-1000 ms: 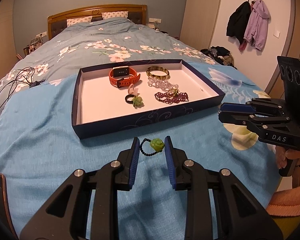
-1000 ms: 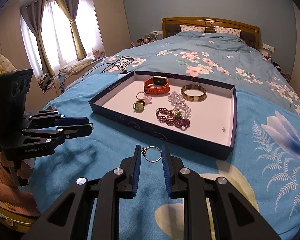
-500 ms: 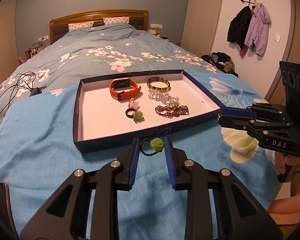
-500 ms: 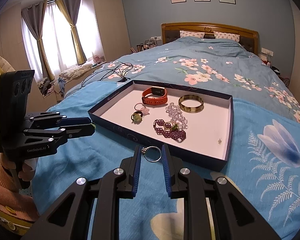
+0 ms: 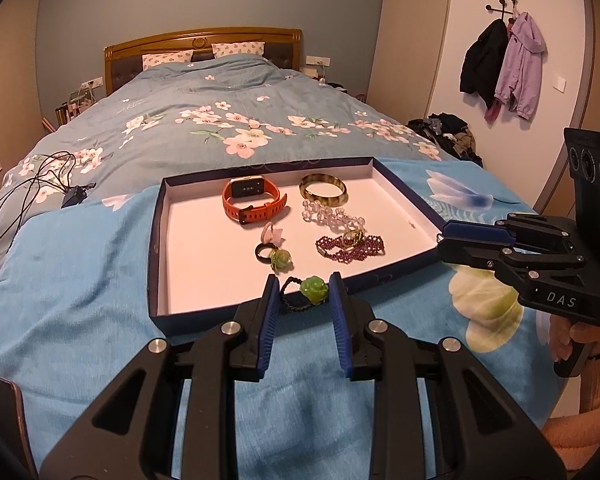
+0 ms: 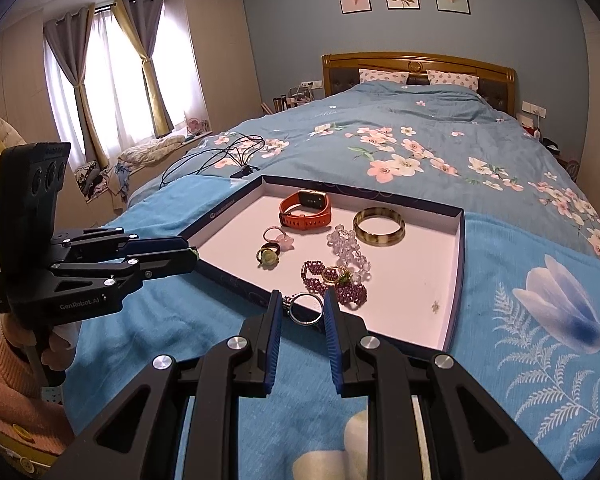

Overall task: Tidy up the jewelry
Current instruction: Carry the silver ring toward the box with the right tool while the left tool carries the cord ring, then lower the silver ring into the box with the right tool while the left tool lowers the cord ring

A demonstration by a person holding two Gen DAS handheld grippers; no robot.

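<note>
A dark blue tray (image 5: pixel 156 240) (image 6: pixel 458 280) with a pale floor lies on the bed. It holds an orange watch (image 5: pixel 252 200) (image 6: pixel 306 210), a gold bangle (image 5: pixel 324 190) (image 6: pixel 379 226), clear beads (image 5: pixel 332 214), a purple bead bracelet (image 5: pixel 350 248) (image 6: pixel 334 284) and a green-stone ring (image 5: pixel 276 258) (image 6: pixel 268 256). My left gripper (image 5: pixel 304 292) is shut on a green-stone ring with a black band (image 5: pixel 314 289) above the tray's near edge. My right gripper (image 6: pixel 302 308) is shut on a silver ring (image 6: pixel 306 308) above its near edge.
Black cables (image 5: pixel 28 188) (image 6: pixel 228 156) lie on the floral duvet left of the tray. A blue blanket (image 5: pixel 80 280) lies under the tray. Coats (image 5: pixel 500 64) hang on the right wall. A phone edge (image 5: pixel 4 408) lies at the lower left.
Both grippers have risen and moved forward with their rings, from above the blue blanket to above the tray's near edge.
</note>
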